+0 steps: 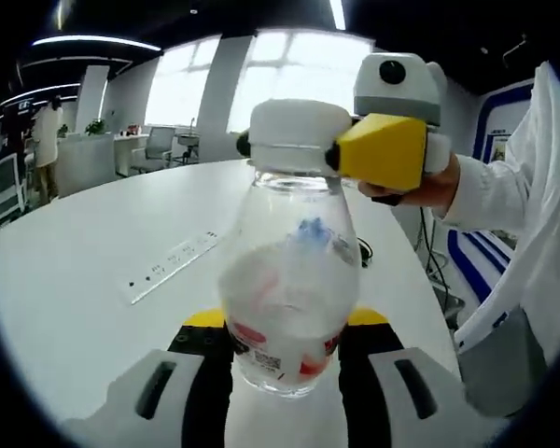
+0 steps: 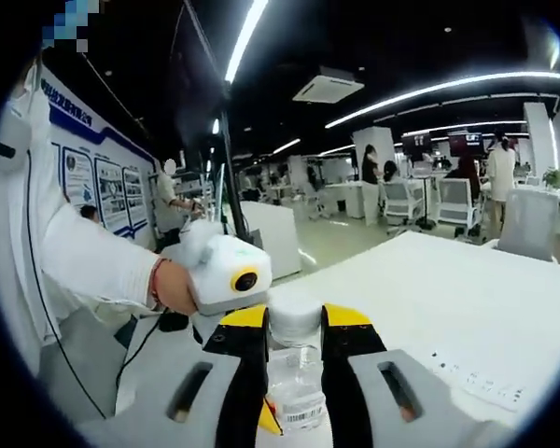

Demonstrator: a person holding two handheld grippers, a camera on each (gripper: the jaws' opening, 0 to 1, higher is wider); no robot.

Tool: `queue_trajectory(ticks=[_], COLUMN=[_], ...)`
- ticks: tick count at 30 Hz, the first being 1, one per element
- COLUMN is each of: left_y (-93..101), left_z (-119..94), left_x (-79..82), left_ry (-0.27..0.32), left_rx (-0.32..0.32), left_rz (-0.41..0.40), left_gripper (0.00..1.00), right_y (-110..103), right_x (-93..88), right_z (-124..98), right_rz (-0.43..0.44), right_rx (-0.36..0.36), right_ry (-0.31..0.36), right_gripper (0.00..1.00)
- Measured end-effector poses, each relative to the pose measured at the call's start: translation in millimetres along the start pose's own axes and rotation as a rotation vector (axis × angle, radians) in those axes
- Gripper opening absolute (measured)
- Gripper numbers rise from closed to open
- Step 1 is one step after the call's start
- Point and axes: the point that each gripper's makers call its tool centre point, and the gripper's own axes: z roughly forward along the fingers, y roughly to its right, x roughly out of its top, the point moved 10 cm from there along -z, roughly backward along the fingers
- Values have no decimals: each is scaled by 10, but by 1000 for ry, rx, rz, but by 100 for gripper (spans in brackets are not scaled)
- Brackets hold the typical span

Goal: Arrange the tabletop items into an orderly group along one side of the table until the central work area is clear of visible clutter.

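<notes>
On the white office table [image 1: 93, 243], my left gripper [image 1: 285, 359] clamps the clear bottle's [image 1: 289, 289] body at 6 o'clock while my right gripper [image 2: 294, 359] pinches its white cap [image 2: 294, 315], likely to steady it.

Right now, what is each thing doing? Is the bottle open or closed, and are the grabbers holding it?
Bottle: clear plastic, upright, cap on.
Cap: white, on the bottle's neck, between the right gripper's jaws.
Left gripper: shut on the bottle's body.
Right gripper: shut on the cap.
Table: white, bare around the bottle.

Clear plastic bottle [image 1: 287, 299], upright on white table [image 1: 93, 271], white cap, red-and-white label near base
</notes>
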Motion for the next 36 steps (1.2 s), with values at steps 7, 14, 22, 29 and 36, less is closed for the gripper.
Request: queue_trajectory(ticks=[7, 14, 22, 29, 36], left_y=[-120, -237, -285, -325, -334], left_z=[140, 272, 393, 494, 552], left_x=[-29, -63, -134, -195, -261], left_ry=[0, -23, -43, -52, -67], left_rx=[6, 10, 1, 2, 5], left_rz=[45, 101, 117, 124, 128], left_gripper=[43, 43, 43, 43, 43], right_y=[76, 165, 225, 300, 349], right_x=[-46, -131, -234, -331, -415], right_z=[5, -8, -15, -38, -46], right_rz=[-66, -111, -142, -144, -137], right_rx=[-20, -41, -48, -60, -64], right_ry=[-53, -99, -138, -158, -174], right_gripper=[19, 19, 19, 19, 19])
